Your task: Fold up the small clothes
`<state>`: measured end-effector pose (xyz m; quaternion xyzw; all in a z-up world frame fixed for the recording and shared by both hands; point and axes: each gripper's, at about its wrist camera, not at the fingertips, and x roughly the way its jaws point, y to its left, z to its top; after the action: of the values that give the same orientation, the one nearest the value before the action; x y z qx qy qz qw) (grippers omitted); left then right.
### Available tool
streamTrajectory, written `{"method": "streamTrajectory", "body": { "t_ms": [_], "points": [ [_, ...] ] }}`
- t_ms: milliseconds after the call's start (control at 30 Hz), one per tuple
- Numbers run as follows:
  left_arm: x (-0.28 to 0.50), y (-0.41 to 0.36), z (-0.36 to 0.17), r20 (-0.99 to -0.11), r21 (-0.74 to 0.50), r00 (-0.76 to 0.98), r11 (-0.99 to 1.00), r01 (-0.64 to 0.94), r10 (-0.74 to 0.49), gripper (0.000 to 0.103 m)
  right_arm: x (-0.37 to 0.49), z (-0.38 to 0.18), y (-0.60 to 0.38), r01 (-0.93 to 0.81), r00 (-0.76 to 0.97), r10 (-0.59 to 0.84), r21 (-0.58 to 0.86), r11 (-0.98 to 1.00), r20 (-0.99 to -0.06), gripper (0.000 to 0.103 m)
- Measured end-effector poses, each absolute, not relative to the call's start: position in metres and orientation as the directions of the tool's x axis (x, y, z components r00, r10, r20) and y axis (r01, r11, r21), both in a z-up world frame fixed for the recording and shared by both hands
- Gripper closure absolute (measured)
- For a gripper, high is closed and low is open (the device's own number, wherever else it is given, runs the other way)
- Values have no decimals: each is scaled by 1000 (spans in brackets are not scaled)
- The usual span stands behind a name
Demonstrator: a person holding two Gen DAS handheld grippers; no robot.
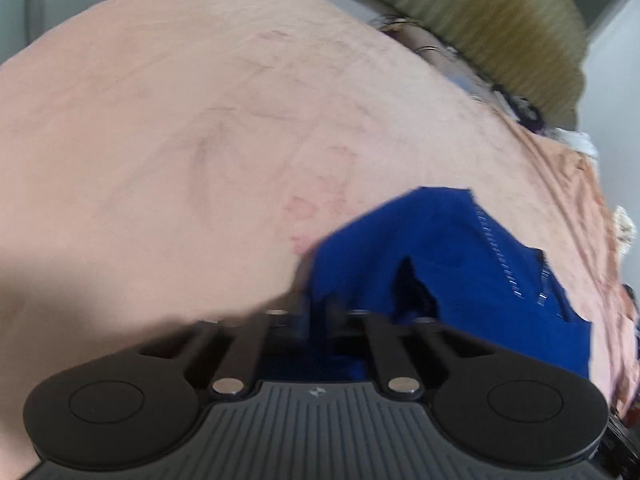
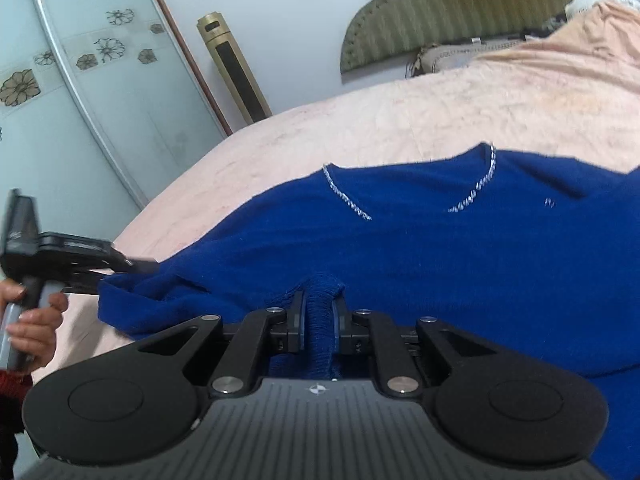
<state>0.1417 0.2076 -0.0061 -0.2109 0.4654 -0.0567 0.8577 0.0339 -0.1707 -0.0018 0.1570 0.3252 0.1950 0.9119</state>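
Gripping the blue sweater on the bed, both fingers clamped on its hem, I judge folding toward the collar comes next.

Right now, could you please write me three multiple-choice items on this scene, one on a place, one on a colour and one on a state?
1. Where does the blue sweater lie?
A. On the pink bedspread
B. On the floor
C. On a chair

2. What colour is the trim at the sweater's neckline?
A. Red
B. Silvery white
C. Green

3. What state is the right hand-held gripper in?
A. Wide open, holding nothing
B. Shut on bare bedspread
C. Shut on a bunched fold of the sweater

Answers:
1. A, the pink cover shows all around the knit.
2. B, a pale glinting line runs along the collar.
3. C, ribbed blue cloth is squeezed between both pads.
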Motion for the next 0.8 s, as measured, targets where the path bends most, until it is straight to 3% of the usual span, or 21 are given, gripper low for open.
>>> {"method": "streamTrajectory", "body": {
  "t_ms": [133,233,367,500,633,800],
  "points": [
    [129,205,12,-752,-339,630,933,-118,-193,101,35,3,-171,-259,725,447,393,882,-525,89],
    [119,196,43,-685,-284,717,954,-98,-130,101,37,16,-178,-265,766,435,384,885,-474,90],
    [129,181,74,-634,-279,764,957,-77,-123,101,35,40,-201,-243,840,396,394,886,-371,90],
    [154,154,84,-650,-289,746,955,-64,-146,101,28,53,-239,-165,884,341,471,866,-319,90],
    [184,125,66,-700,-264,700,962,-74,-138,101,19,44,-279,-58,900,274,530,846,-338,90],
    [206,93,42,-720,-148,693,984,-95,-42,101,18,18,-315,52,884,234,582,811,-406,91]
  ]
}}
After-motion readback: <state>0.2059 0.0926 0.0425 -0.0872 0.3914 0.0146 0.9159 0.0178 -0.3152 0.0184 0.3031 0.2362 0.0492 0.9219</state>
